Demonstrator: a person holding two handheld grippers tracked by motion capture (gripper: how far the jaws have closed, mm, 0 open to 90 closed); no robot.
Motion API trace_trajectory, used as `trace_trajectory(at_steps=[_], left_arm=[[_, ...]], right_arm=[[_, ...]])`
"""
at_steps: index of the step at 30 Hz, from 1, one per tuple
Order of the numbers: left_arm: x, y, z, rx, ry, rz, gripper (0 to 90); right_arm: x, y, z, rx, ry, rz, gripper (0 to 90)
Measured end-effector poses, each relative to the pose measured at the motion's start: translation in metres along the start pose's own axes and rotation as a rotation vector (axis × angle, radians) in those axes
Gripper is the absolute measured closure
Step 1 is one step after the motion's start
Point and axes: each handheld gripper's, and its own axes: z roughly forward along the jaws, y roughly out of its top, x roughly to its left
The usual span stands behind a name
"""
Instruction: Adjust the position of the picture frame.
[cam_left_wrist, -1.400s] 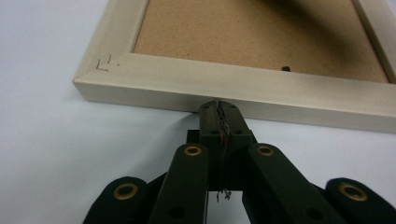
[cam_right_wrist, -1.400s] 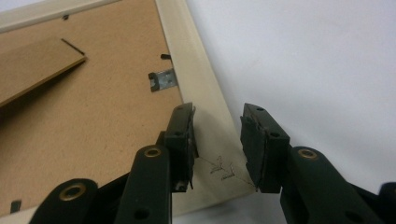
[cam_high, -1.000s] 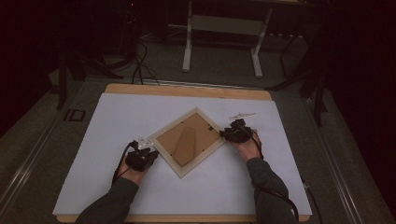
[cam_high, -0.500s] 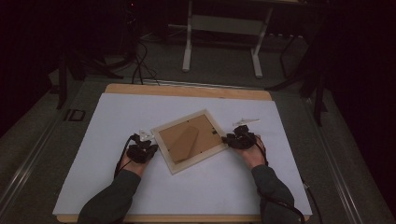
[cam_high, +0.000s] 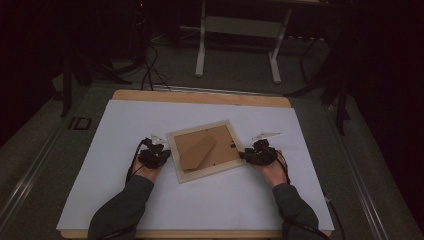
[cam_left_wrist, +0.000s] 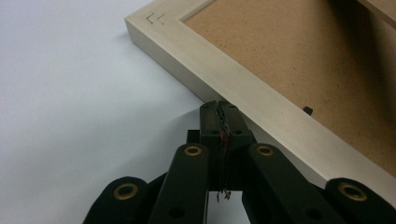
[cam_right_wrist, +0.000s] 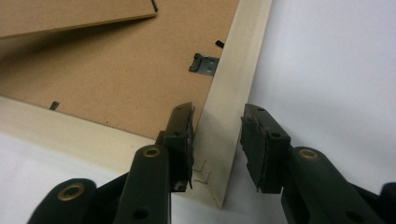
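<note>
A pale wooden picture frame (cam_high: 176, 150) lies face down on the white tabletop (cam_high: 120, 125), its brown backing board and folded stand (cam_high: 200, 150) facing up. My left gripper (cam_high: 162, 156) is shut with nothing in it, and its closed tips (cam_left_wrist: 220, 109) rest against the frame's left rail (cam_left_wrist: 243, 84). My right gripper (cam_high: 248, 156) straddles the frame's right rail near a corner (cam_right_wrist: 219, 135). Its jaws have just been opening, so the outer pad (cam_right_wrist: 257, 140) stands clear of the rail (cam_right_wrist: 233, 70).
A small metal hanger clip (cam_right_wrist: 204, 64) sits on the backing by the right rail. The table's wooden far edge (cam_high: 200, 97) borders a dark floor with cables (cam_high: 147, 65) and a stand's legs (cam_high: 200, 55). White tabletop lies on all sides of the frame.
The frame has turned clockwise from a diamond pose to nearly square with the table. The left hand moved away from the person, and the right hand moved toward the person.
</note>
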Motion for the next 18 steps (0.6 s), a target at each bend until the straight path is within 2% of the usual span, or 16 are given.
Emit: trace_trajectory(at_steps=[15,18], left_arm=[[0.008,0.011,0.011,-0.004,-0.009,-0.046,90.0],[0.009,0.013,0.012,-0.001,-0.004,-0.046,90.0]], right_arm=[[0.013,-0.012,-0.010,-0.004,0.011,0.014,61.2],[0.017,-0.015,-0.012,-0.004,0.014,0.019,60.5]])
